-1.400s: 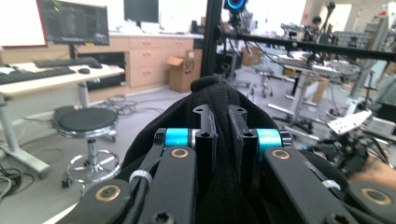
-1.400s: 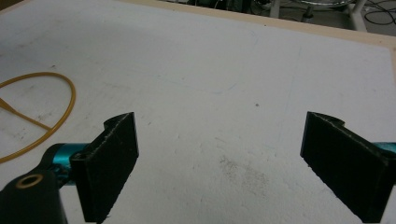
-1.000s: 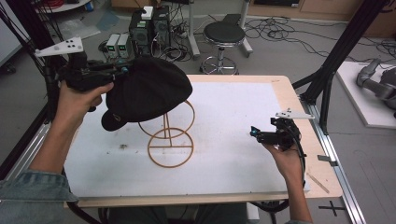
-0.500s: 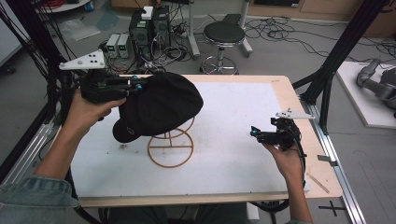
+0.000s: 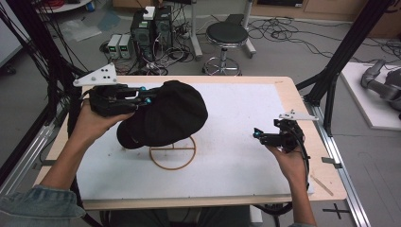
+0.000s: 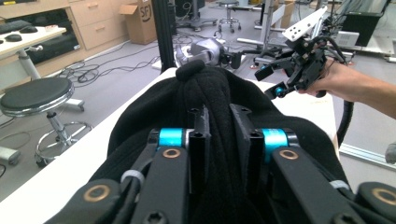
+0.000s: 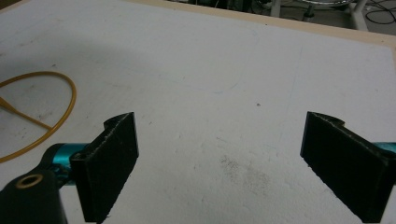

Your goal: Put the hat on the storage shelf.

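Fingers first: the left gripper's (image 6: 219, 140) two black jaws are pinched tight on a fold of the black cap (image 5: 165, 113), you can see the fabric bunched up between them in the left gripper view. The right gripper (image 5: 259, 135) has its jaws spread wide with nothing in them, just bare white table (image 7: 224, 70) showing in the gap.

In the high view the cap is held up off the table at about 10 o'clock from table centre, draped over and hiding the top of a tan wire stand (image 5: 172, 153). The stand's round base ring sits on the table right under it, peeking out at the cap's 6 o'clock. The right gripper hangs over the table's 3 o'clock side, well apart from the cap, pointing toward it.
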Demonstrator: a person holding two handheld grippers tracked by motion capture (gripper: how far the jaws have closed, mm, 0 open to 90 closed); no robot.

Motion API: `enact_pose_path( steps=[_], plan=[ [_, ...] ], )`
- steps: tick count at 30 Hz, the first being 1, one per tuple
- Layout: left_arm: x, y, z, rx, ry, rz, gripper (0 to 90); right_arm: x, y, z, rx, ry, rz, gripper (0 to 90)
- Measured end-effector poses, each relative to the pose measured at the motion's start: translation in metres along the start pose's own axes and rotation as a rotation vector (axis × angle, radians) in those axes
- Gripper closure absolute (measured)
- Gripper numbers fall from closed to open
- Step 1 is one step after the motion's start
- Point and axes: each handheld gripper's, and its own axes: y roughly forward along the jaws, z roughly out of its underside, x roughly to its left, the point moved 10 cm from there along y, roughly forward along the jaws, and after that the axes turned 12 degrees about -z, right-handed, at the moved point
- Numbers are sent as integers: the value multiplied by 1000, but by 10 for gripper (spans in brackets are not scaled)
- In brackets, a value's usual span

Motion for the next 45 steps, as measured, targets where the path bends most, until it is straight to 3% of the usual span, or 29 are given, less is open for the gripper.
enact_pose_path(
  steps=[10,14,20,30,45],
  plan=[
    [-1,4,12,36,17,-39,595,-1,1,0,0,-2,2,110],
    [-1,2,9,18,1,-33,557,0,0,0,-1,3,3,110],
    [2,-2,7,-7,12,-64,505,-1,-1,0,-3,4,0,110],
    [27,-19,21,-36,-46,-180,425,-2,-2,-1,-8,15,-4,110],
    [65,-47,54,-47,-79,-356,357,-3,-1,-3,-12,13,-4,110]
  ],
)
